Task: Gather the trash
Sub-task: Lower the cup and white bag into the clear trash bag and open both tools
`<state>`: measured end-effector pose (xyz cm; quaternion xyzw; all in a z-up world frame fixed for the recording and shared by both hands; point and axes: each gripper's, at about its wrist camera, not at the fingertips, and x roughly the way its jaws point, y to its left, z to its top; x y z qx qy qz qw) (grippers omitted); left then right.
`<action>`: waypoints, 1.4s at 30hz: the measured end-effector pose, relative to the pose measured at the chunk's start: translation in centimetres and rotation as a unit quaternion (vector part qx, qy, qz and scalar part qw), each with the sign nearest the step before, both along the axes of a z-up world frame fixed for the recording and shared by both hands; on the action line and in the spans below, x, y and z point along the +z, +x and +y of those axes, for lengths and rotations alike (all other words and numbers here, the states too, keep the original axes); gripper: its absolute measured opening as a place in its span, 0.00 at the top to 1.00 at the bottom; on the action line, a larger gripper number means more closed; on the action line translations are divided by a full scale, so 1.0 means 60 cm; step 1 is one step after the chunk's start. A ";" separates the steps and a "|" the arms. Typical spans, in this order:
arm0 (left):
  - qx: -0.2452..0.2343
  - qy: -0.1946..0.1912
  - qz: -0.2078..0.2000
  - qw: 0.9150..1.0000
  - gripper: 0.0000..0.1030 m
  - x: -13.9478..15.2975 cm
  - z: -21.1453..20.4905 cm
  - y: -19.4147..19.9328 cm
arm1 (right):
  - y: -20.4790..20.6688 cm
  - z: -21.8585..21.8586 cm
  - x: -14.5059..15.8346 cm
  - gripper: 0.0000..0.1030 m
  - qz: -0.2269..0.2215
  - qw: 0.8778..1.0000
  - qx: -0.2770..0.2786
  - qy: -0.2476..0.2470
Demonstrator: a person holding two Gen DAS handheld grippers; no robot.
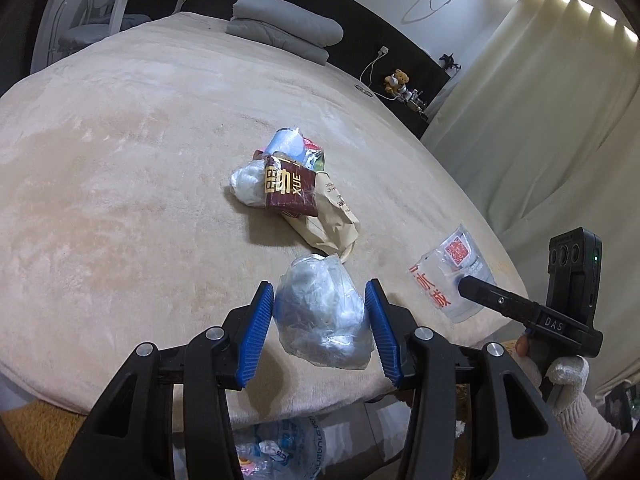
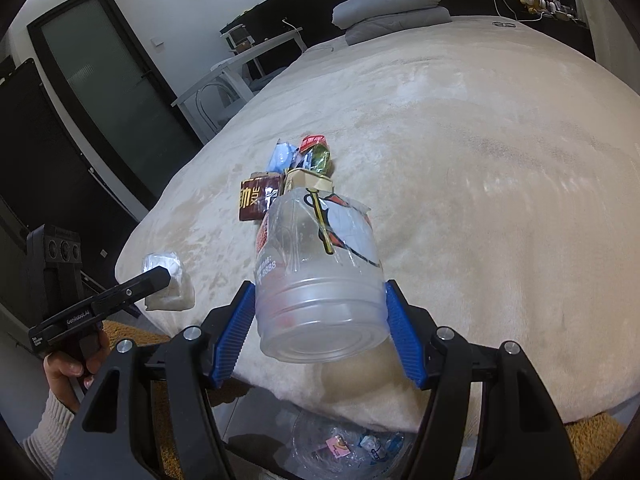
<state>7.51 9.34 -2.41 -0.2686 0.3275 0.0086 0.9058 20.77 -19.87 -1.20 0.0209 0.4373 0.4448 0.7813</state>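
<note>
While clamped between the blue pads of the left gripper [image 1: 320, 330], low in the frame's centre: a crumpled clear plastic bag [image 1: 324, 316], pinched on both sides, held over the near edge of the beige bed [image 1: 120, 180]. Likewise pinched by the right gripper [image 2: 320, 332], bottom centre of its view: a clear plastic cup [image 2: 316, 280], tilted, base toward the camera, torn printed film at its mouth. Beyond both, mid-frame on the bed: a trash pile [image 1: 294, 188] with a maroon wrapper, brown paper bag, white wad and snack packets. Below the bed edge, at the bottom: a clear bin bag [image 2: 352, 446] holding scraps. Far back: folded grey bedding [image 1: 280, 28].
</note>
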 end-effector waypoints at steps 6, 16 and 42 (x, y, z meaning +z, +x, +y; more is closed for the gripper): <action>0.002 -0.011 -0.007 1.000 0.55 -0.010 -0.023 -0.039 | -0.047 -0.022 -0.005 0.37 -0.001 1.000 0.007 0.006; -0.003 -0.014 -0.013 1.000 0.55 -0.028 -0.064 -0.088 | -0.115 -0.063 -0.020 0.37 0.010 1.000 0.008 0.015; -0.028 -0.033 0.099 0.994 0.55 -0.122 -0.131 -0.107 | -0.217 -0.066 -0.116 0.37 0.086 0.994 0.021 -0.060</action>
